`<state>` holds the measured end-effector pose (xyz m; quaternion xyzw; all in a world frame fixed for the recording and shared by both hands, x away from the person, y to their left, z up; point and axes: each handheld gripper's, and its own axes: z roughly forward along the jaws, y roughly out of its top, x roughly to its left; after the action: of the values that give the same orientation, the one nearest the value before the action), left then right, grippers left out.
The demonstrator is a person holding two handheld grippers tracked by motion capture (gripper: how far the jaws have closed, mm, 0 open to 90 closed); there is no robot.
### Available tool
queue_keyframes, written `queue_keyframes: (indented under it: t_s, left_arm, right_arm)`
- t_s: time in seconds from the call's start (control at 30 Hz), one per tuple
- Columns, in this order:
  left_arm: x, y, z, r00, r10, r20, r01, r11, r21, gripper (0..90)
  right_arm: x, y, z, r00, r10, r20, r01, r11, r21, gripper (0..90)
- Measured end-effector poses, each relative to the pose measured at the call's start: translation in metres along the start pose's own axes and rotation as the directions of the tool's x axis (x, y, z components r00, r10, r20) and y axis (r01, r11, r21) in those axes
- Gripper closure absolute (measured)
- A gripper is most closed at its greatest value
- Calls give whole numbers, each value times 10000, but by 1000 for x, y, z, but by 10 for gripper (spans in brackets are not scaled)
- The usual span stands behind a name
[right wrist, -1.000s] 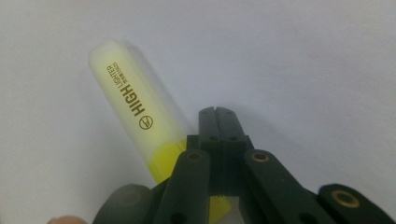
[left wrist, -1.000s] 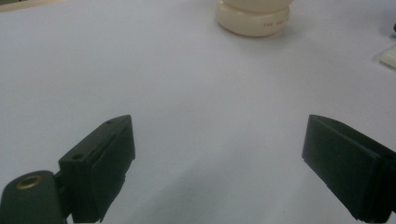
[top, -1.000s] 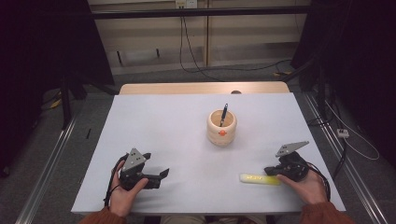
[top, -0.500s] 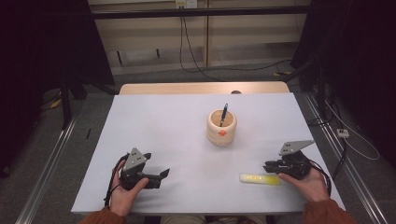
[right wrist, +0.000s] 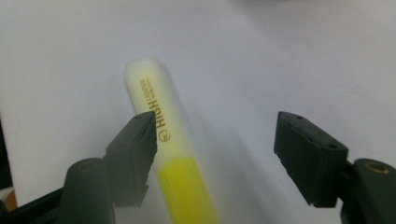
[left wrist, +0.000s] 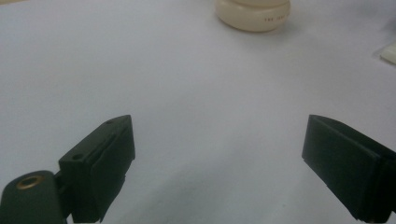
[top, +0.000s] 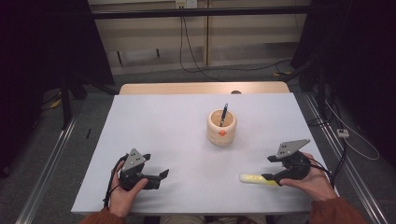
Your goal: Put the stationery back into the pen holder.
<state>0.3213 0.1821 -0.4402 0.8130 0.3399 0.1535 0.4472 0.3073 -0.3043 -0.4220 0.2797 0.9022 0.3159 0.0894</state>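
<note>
A yellow highlighter (top: 254, 179) lies flat on the white table (top: 177, 126) at the front right. My right gripper (top: 269, 168) is at its right end, and its jaws have just been opening. In the right gripper view the highlighter (right wrist: 159, 107) runs between the spread jaws of the right gripper (right wrist: 215, 154), close against the left one, and the pads do not press on it. My left gripper (top: 156, 165) rests at the front left with nothing in it. In its own view the left gripper (left wrist: 217, 163) stands open over bare table.
A round wooden pen cup (top: 222, 128) with an orange dot stands right of the table's middle, with a black pen (top: 223, 114) upright in it. The cup's base (left wrist: 252, 14) shows far ahead of the left jaws. Dark floor and cables surround the table.
The right gripper's jaws have spread apart around the highlighter's end. The highlighter lies where it was, and the left hand has kept still.
</note>
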Motion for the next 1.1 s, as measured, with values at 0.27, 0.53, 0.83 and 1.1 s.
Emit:
queue_keyframes:
  t_s: [0.27,0.53,0.83,1.1]
  left_arm:
    - [-1,-1,0,9999,-160,-11,159,9999,-45,95]
    - [0,-1,0,9998,-174,35,174,9998,-106,95]
    - [-1,-1,0,9999,-103,53,103,9999,30,95]
    - [1,-2,0,9998,-129,119,129,9999,-5,95]
  right_arm:
    - [3,0,2,9933,-1129,-259,1149,9887,963,400]
    - [7,0,9,9833,-1524,-990,1661,9747,1497,486]
    - [8,0,16,9758,-1683,-1394,1926,9637,1849,589]
    - [6,3,18,9785,-1466,-1453,1745,9635,2031,674]
